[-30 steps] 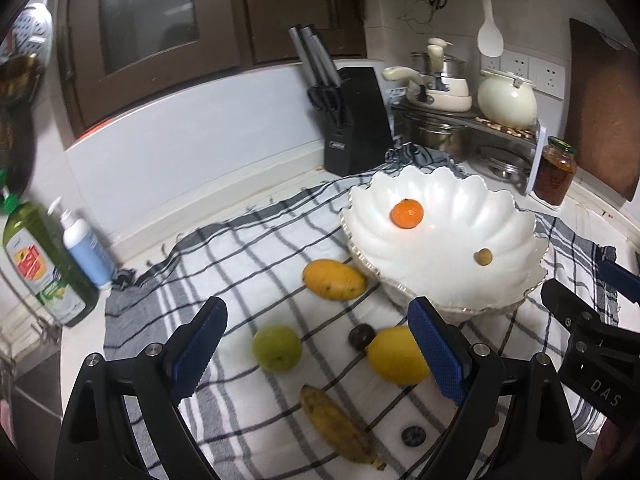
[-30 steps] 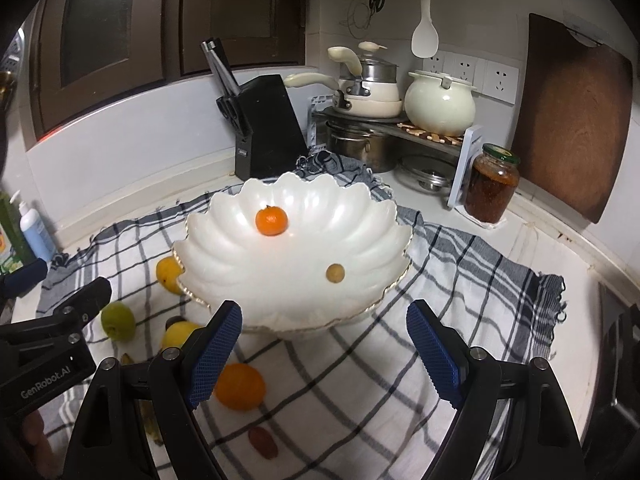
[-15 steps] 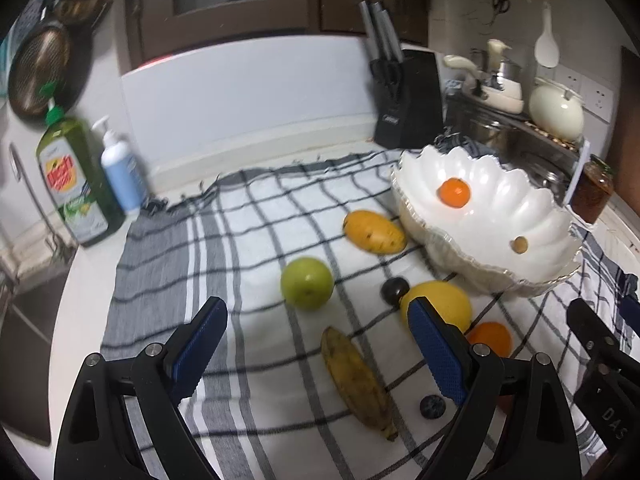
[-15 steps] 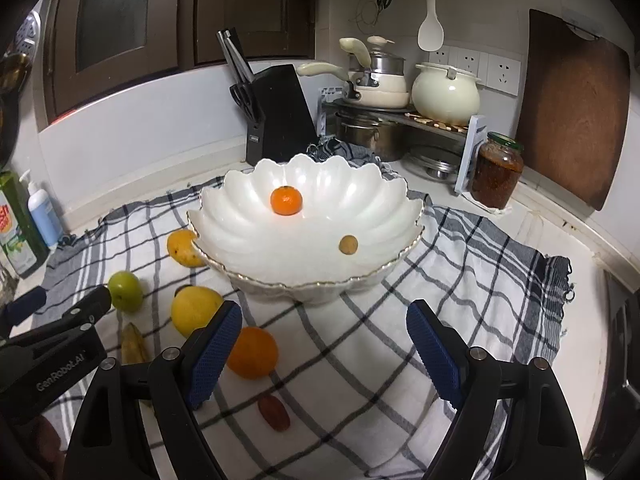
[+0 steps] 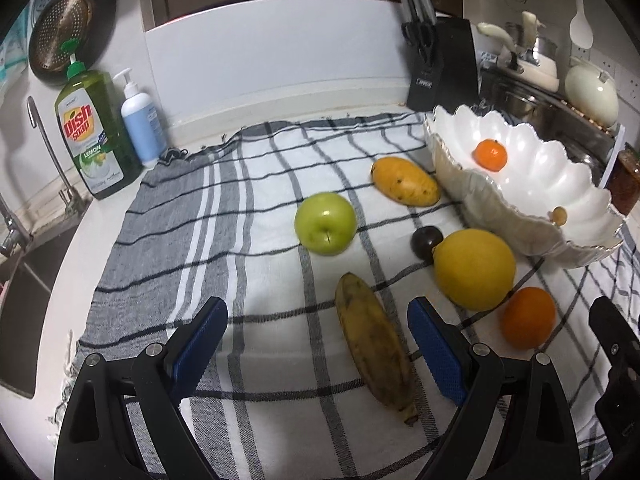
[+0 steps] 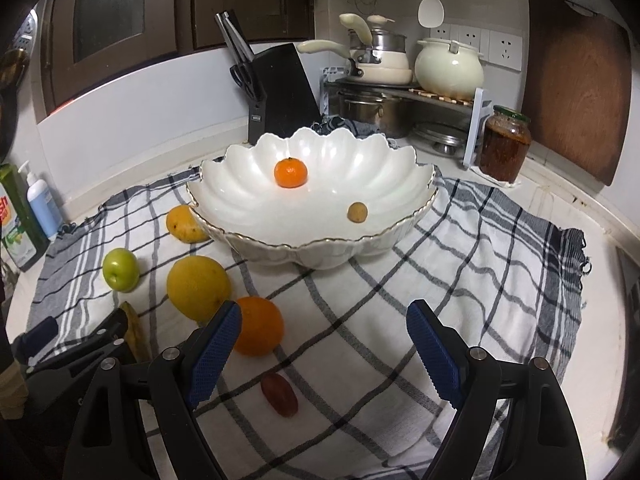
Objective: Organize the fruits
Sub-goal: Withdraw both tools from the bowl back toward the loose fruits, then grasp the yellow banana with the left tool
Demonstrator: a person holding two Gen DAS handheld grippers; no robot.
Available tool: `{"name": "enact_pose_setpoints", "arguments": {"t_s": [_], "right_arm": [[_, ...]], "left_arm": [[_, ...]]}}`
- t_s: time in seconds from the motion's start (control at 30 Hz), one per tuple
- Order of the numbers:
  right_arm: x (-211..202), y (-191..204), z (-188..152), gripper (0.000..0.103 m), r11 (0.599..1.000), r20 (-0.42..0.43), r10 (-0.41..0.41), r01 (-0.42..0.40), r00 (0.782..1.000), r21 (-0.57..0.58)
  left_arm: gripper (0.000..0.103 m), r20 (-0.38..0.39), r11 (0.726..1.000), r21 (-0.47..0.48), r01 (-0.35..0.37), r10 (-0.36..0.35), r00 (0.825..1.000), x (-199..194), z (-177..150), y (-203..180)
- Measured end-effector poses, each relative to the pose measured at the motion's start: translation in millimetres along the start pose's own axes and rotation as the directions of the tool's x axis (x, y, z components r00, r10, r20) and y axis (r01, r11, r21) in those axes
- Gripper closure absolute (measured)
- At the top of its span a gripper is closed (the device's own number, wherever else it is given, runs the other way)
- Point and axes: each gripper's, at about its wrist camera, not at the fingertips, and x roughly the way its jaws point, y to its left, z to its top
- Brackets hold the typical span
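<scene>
Two fruits in bowl point(image 6: 400, 184); banana point(image 5: 372, 344) between left gripper point(image 5: 318, 344) jaws.

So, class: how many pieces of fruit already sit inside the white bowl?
2. A small orange mandarin lies toward the back of the white bowl, and a small tan fruit sits toward its right side. None appears hidden.

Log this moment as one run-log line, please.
left gripper: open, empty, above banana | right gripper: open, empty | bowl: tangerine, one small fruit
</scene>
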Motion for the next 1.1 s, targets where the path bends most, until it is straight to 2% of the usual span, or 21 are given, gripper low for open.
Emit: {"name": "enact_pose_setpoints", "arguments": {"t_s": [0.2,0.27,0.43,0.57,0.9,1.0,1.07,1.1], "right_arm": [[11,-4,-5,0.018,1.0,-0.024,0.011,-0.01,1.0,0.018],[13,-4,-6,0.018,1.0,-0.029,0.015,-0.014,0.999,0.018],[15,-5,-7,0.018,1.0,-0.035,0.023,-0.022,0.999,0.019],[17,-8,-8,0.018,0.999,-0.041,0.023,-0.022,0.999,0.027],[22,-11,-11,0.018,0.999,-0.06,0.027,-0.026,0.998,0.029],[22,-12,-11,0.018,0.999,-0.063,0.033,-0.031,0.997,0.034],[21,-12,-11,0.017,0.999,-0.062,0.034,-0.032,0.997,0.038],[21,-12,-11,0.017,0.999,-0.061,0.033,-0.031,0.998,0.038]], "left_arm": [[0.013,-0.019,1.0,-0.023,-0.016,0.016,1.0,7,-4,-2],[0.019,-0.025,0.999,-0.026,-0.022,0.021,0.999,9,-5,-4],[0.026,-0.026,0.999,-0.021,-0.027,0.027,0.999,13,-7,-11],[0.035,-0.035,0.999,-0.012,-0.032,0.032,0.999,16,-6,-18],[0.047,-0.073,1.0,0.006,-0.013,0.013,0.997,26,-13,-27],[0.058,-0.075,1.0,0.01,0.009,-0.009,0.997,27,-13,-28],[0.07,-0.076,1.0,0.014,0.024,-0.023,0.997,26,-13,-28],[0.071,-0.076,1.0,0.015,0.027,-0.025,0.997,26,-13,-28]]}}
